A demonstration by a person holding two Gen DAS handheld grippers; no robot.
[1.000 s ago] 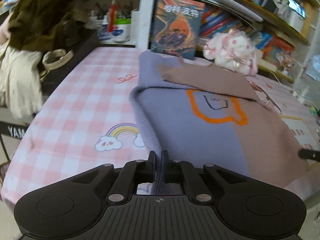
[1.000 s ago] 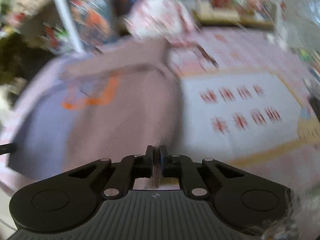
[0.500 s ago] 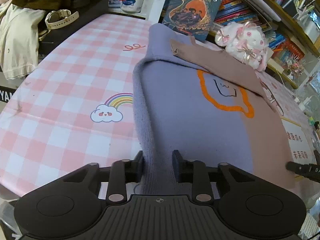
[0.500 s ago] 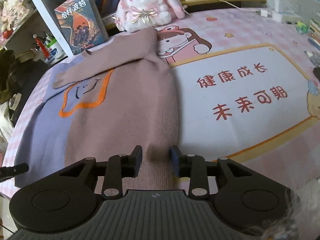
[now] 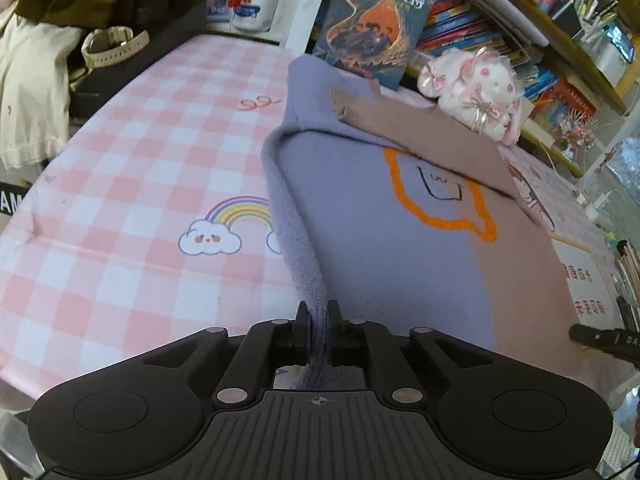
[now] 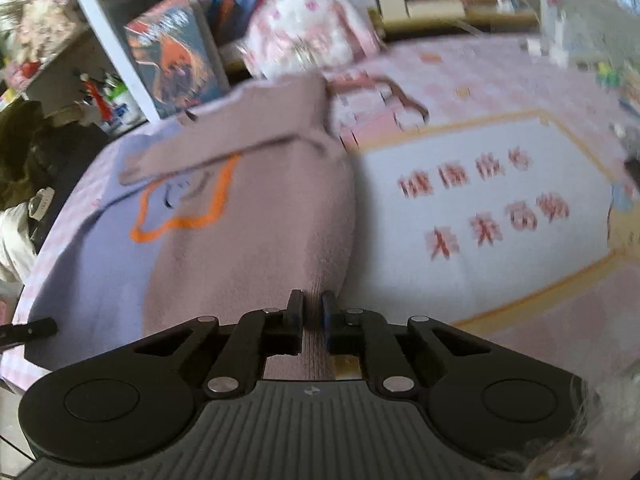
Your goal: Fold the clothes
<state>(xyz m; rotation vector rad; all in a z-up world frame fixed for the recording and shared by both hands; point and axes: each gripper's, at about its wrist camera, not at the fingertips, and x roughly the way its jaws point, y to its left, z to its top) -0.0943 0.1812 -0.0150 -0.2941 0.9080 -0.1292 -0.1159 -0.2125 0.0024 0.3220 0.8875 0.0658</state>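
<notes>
A two-tone sweater (image 5: 380, 240), lilac on the left half and dusty pink on the right with an orange outline drawing, lies flat on the table with one pink sleeve folded across its chest. My left gripper (image 5: 318, 308) pinches the lilac hem edge between its pads, and its jaws are just beginning to open. In the right wrist view the sweater (image 6: 248, 240) is blurred. My right gripper (image 6: 313, 300) is closing, its pads pressing the pink hem edge. Each gripper's tip shows at the other view's side edge.
The pink checked tablecloth (image 5: 120, 200) runs off to the left. A white mat with red characters (image 6: 480, 208) lies right of the sweater. A plush rabbit (image 5: 476, 88) and an upright book (image 5: 380, 20) stand behind it. A watch (image 5: 112, 44) and piled clothes (image 5: 32, 92) sit far left.
A second ago both grippers were shut on the hem. Half a second ago both stood open over it. Now both are closed on the hem again, slightly lower.
</notes>
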